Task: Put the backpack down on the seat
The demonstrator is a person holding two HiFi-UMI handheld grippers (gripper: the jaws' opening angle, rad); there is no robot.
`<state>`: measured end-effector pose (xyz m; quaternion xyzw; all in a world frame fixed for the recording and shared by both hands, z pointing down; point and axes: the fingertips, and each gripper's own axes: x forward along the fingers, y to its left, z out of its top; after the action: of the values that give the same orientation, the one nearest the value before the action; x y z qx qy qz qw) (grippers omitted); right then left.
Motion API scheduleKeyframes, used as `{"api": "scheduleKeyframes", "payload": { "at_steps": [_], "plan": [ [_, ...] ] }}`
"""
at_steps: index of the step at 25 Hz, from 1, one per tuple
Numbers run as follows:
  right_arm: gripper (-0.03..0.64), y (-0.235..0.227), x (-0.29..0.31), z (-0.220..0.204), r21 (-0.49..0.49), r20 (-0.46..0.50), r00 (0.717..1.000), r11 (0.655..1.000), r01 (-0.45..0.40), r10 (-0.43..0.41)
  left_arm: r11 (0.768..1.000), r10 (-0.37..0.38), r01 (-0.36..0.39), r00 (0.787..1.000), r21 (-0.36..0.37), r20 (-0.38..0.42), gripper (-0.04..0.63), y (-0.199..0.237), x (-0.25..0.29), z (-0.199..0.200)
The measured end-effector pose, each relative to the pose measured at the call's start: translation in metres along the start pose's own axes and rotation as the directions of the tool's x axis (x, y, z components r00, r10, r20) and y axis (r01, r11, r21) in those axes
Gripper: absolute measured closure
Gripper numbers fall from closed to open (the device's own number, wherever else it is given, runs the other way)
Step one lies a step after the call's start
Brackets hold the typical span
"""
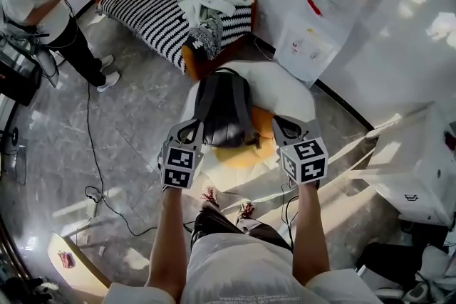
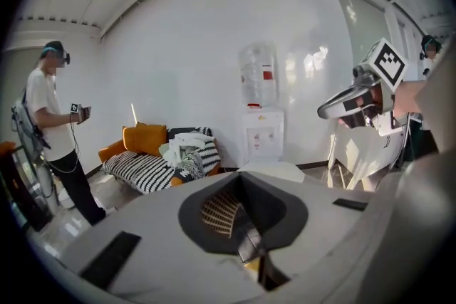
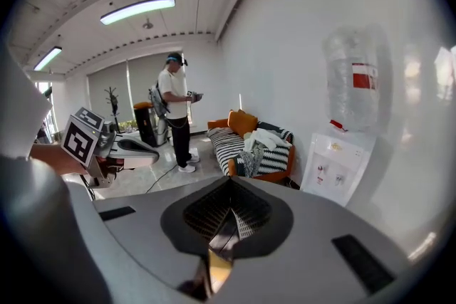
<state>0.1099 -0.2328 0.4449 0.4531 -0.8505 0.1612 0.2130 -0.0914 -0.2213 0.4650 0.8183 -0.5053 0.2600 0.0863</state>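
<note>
A dark grey backpack (image 1: 222,107) lies on a round white seat (image 1: 285,85), its lower end over an orange cushion (image 1: 246,153). My left gripper (image 1: 189,129) hovers at the backpack's lower left edge and my right gripper (image 1: 280,123) sits over the cushion, right of the backpack. Both point forward at the room. In the left gripper view the jaws (image 2: 246,238) stand together, and in the right gripper view they (image 3: 226,231) do too. I make out nothing held between either pair. Each gripper shows in the other's view: the right one (image 2: 335,107), the left one (image 3: 146,147).
A striped sofa (image 1: 153,18) with orange pillows and a pile of clothes stands beyond the seat. A water dispenser (image 1: 313,39) is against the wall at right. A person (image 1: 43,11) stands at far left. A cable (image 1: 92,153) trails on the floor. White furniture (image 1: 413,160) is at right.
</note>
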Motion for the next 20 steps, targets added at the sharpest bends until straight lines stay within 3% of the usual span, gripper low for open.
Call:
{"api": "scheduleKeyframes", "payload": {
  "at_steps": [11,20],
  "plan": [
    [0.614,0.012,-0.062,0.042,-0.097,0.079,0.996,0.994,-0.044,0.052,1.000,0.024,-0.026,0.993,0.012,0.116,0.588,-0.030,-0.053,0.059],
    [0.614,0.032,-0.115,0.068,-0.185,0.143,0.986,0.981,-0.058,0.086,0.998,0.033,-0.043,0.974,0.039,0.223,0.588,-0.059,-0.103,0.097]
  ]
}}
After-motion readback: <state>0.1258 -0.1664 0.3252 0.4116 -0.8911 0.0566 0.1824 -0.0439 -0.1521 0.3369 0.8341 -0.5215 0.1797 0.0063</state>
